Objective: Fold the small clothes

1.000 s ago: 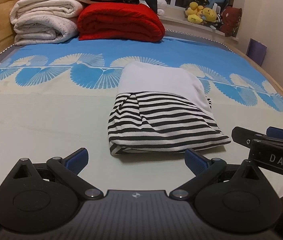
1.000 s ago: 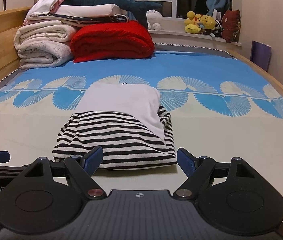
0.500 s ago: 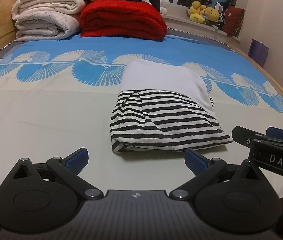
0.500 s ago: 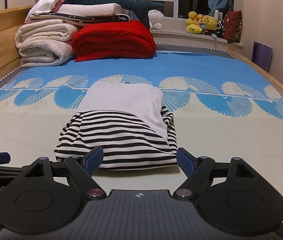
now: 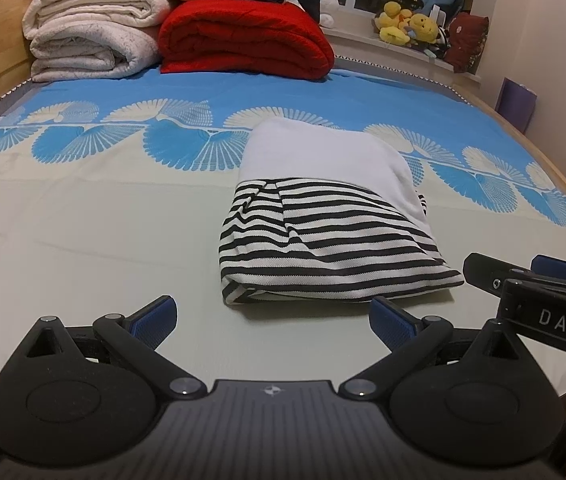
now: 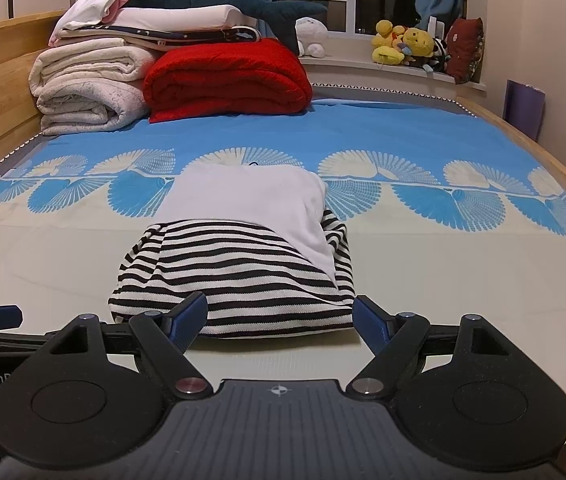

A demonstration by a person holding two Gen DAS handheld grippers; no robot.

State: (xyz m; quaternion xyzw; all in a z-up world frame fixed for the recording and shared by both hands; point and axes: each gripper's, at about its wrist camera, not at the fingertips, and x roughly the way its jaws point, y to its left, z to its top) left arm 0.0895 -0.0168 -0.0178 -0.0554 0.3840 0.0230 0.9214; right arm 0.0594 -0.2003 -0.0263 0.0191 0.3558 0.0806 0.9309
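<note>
**Tools spread and idle before a folded striped garment: risk of undoing the fold**

Left tool (image 5: 271,318) has its blue pads wide apart and holds nothing; it sits low over the bed sheet (image 5: 83,240), just short of the near edge of the garment. Right tool (image 6: 281,318) is likewise spread and empty, its two pads flanking the near hem from either side.

Black-and-white striped garment (image 5: 323,248) lies folded into a compact bundle at the middle of the bed, with its plain white portion (image 5: 323,156) toward 12 o'clock and the rolled hem toward 6 o'clock. In the left view the bundle is at 1 o'clock from the tool; in the right view it is dead ahead.

Assessed hazards:
- The fold looks largely done. Any forward push by either tool would likely slide the bundle along the smooth sheet or spring the layers open.
- A pinch at the near hem may catch only the top layer, since several layers are stacked there; lifting would then unroll the bundle.
- The right edge shows a loose striped flap under the white panel (image 6: 337,236); dragging could pull it out.
- Both tools are close together at 3 o'clock of the left view; collision is possible if they converge.

Red blanket (image 6: 227,80) and cream blankets (image 6: 87,92) are well apart at 11 o'clock, no concern.
</note>
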